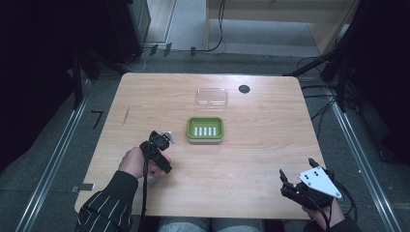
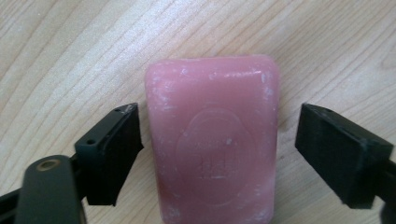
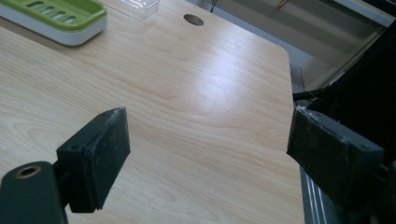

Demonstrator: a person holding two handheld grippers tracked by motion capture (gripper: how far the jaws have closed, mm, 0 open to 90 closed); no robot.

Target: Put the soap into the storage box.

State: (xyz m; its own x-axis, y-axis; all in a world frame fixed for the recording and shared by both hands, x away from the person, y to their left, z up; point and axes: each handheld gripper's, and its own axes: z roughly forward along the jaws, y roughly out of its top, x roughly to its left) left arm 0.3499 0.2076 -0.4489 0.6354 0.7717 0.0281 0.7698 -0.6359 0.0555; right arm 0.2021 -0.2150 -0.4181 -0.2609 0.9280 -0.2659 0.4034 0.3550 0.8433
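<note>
Green soap dish (image 1: 205,129) holds nothing – pink soap (image 2: 212,140) lies between the left gripper's (image 2: 217,154) parted jaws; right gripper (image 3: 208,158) spread apart

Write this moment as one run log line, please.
left gripper: open, astride pink soap | right gripper: open | green soap dish: empty
</note>
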